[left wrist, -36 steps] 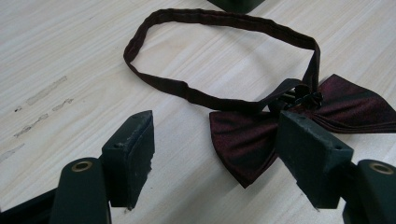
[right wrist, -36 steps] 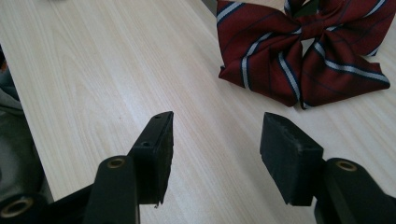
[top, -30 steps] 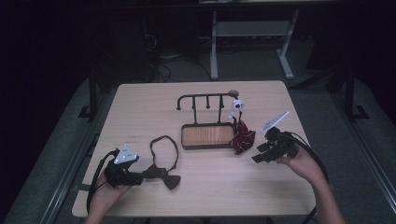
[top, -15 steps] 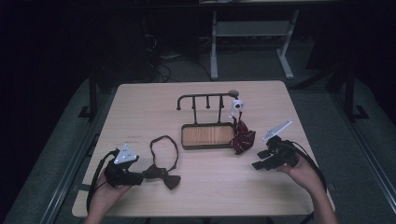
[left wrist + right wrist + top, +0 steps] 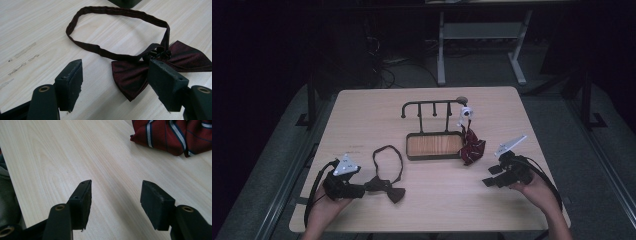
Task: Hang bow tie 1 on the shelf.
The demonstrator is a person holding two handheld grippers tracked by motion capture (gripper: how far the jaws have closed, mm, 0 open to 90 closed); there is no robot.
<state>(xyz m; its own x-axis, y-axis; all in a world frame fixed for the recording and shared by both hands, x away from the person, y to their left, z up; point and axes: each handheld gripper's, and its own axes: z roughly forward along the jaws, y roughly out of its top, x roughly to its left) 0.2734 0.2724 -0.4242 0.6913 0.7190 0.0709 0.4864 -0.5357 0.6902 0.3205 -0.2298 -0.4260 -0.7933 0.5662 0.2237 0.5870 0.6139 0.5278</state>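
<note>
My left tongs (image 5: pixel 113 82) gape wide over the dark bow tie (image 5: pixel 140 72), one pad above its knot; my right tongs (image 5: pixel 116 200) stand open, striped tie (image 5: pixel 175 135) well ahead on the surface (image 5: pixel 50 150).

Bare tabletop (image 5: pixel 447 195) between both ties

A light wooden table (image 5: pixel 362 110) carried a dark maroon bow tie (image 5: pixel 388 186) with its looped strap near the front left. At the middle stood a black rack (image 5: pixel 432 125), its tray-like base on the wood, and a red striped tie (image 5: pixel 472 147) lay crumpled against that base's right end.
</note>
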